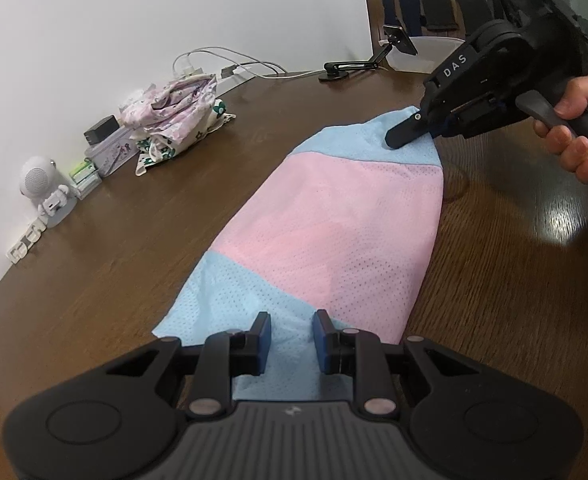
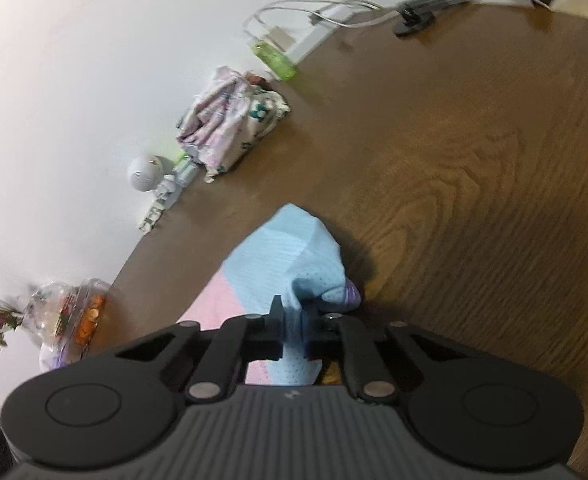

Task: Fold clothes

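Garment, pink and blue mesh, lies flat along your bench. Your left tongs straddle its near blue end, pads apart and clear of it; your right tongs are clenched on its far blue corner.

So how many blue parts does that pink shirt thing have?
2. One blue patch lies at the near end under the left gripper; the other blue patch is at the far end, pinched by the right gripper.

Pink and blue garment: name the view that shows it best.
Left wrist view: the garment lies nearly whole along the table. The right wrist view shows only one blue end bunched in the right gripper.
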`<state>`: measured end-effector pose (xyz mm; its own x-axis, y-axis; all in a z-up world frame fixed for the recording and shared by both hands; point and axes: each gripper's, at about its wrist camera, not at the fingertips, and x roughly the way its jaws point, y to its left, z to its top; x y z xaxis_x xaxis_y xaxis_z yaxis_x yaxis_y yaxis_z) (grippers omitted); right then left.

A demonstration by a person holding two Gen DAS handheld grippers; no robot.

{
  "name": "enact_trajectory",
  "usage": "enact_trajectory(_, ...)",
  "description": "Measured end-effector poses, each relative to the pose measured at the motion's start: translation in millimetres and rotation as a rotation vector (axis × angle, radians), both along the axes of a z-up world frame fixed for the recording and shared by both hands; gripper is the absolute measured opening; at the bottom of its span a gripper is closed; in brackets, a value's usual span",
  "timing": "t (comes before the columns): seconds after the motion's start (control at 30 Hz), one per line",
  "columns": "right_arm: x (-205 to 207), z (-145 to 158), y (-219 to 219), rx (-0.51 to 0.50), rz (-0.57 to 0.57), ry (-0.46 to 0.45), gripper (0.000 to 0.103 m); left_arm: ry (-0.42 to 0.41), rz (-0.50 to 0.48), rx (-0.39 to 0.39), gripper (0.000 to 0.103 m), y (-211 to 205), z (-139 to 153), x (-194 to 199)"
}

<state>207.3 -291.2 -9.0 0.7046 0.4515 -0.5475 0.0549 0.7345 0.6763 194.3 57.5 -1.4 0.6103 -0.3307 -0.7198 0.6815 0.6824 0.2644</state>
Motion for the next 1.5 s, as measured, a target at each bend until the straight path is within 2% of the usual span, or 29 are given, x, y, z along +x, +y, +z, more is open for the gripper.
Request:
enact_trajectory(0.07, 0.7, 5.5, 2.7, -0.038, 0.025, -0.027, 0.005, 0.001, 0.0, 0.008, 0.021, -4.3, 0.8, 0.3)
enact_trajectory(0.2, 3.2, 20.3, 10.8, -0.157, 0.08, -0.087, 0.005, -0.009, 0.007, 0.0, 0.036, -3.1, 8.3, -2.4)
enact_trajectory(0.27, 3.5, 27.9, 16.0, -0.216, 0.119, -0.114, 0.005, -0.023, 0.034, -0.025, 0.036, 5.9, 15.5, -3.9)
enact_trajectory(0.37, 1.5, 44.5, 35.6, -0.373, 0.2, -0.188, 0.005, -0.006, 0.076, -0.029, 0.036, 17.1, 14.5, -3.1)
enact_trajectory(0.4, -2.2, 52.1, 49.5, -0.442, 0.251, -0.237, 0.005, 0.009, 0.083, -0.028, 0.035, 19.6, 11.8, -2.5)
enact_trajectory(0.57, -33.4, 88.0, 134.8, -0.784, 0.566, -0.529, 0.005, 0.072, 0.115, -0.148, 0.034, 29.6, 0.8, 0.1)
enact_trajectory(0.7, -65.4, 81.7, 196.7, -0.921, 0.907, -0.629, 0.005, 0.036, 0.14, -0.162, 0.038, 42.2, 7.5, -19.7)
enact_trajectory(0.83, -70.6, 62.6, 217.6, -0.941, 1.044, -0.587, 0.005, 0.009, 0.196, -0.154, 0.042, 64.2, 14.8, -44.3)
enact_trajectory(0.97, -67.9, 52.6, 221.3, -0.912, 1.055, -0.551, 0.005, 0.01, 0.25, -0.14, 0.043, 83.9, 14.2, -59.9)
enact_trajectory(1.13, -88.8, 49.6, 219.7, -0.942, 1.101, -0.602, 0.005, 0.021, 0.281, -0.138, 0.043, 97.9, 9.8, -71.9)
enact_trajectory(1.23, -93.9, 48.6, 219.0, -0.944, 1.134, -0.594, 0.006, 0.017, 0.3, -0.147, 0.044, 102.1, 10.4, -70.6)
enact_trajectory(1.33, -92.8, 43.3, 222.4, -0.893, 1.177, -0.559, 0.017, 0.001, 0.311, -0.159, 0.047, 103.1, 15.4, -72.4)
enact_trajectory(1.4, -91.2, 43.5, 220.8, -0.825, 1.201, -0.53, 0.04, -0.016, 0.318, -0.163, 0.048, 102.6, 20.5, -74.4)
enact_trajectory(1.5, -86.9, 56.6, 201.9, -0.663, 1.197, -0.49, 0.049, -0.047, 0.324, -0.174, 0.049, 103.8, 30.8, -79.7)
